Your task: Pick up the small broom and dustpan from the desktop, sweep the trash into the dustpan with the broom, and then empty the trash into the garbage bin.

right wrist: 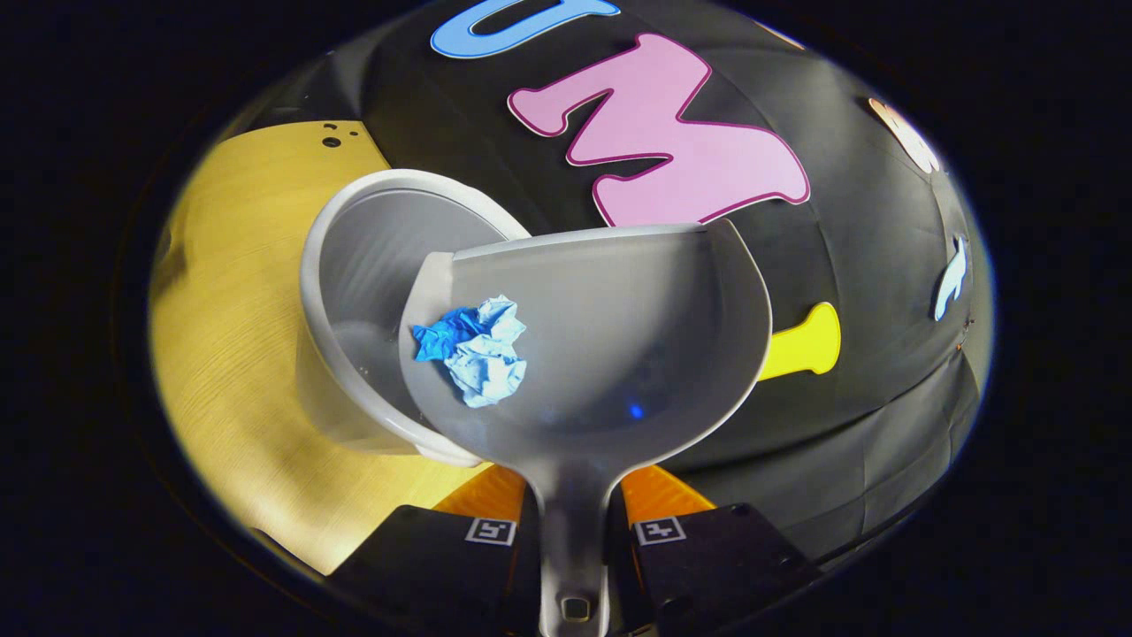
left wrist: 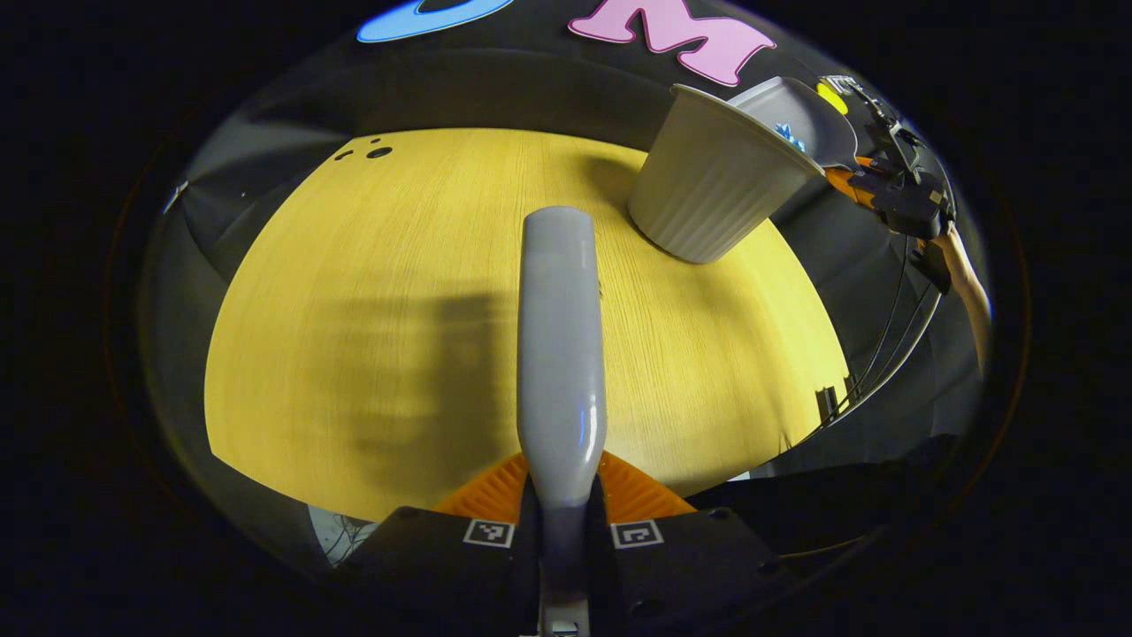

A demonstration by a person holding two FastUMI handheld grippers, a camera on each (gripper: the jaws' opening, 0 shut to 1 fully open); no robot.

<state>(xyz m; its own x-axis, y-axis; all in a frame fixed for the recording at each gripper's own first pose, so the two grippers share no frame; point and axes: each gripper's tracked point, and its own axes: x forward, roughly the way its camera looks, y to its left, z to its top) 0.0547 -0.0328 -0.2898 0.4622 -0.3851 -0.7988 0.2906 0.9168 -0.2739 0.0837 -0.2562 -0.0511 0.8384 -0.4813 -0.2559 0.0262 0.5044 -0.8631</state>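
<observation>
The right gripper (right wrist: 573,522) pinches the dustpan's (right wrist: 619,354) handle, holding the pan over the garbage bin (right wrist: 354,292) at the desktop's (left wrist: 371,292) far right edge, trash (right wrist: 478,349) (crumpled blue paper) inside. The left gripper (left wrist: 562,522) clamps the broom (left wrist: 559,336).

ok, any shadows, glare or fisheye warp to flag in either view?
Left gripper view: soft shadow on the desktop, small glint on the broom handle, desk edges bowed. Right gripper view: blue glint inside the dustpan, crumpled trash sharp, bin rim warped.
</observation>
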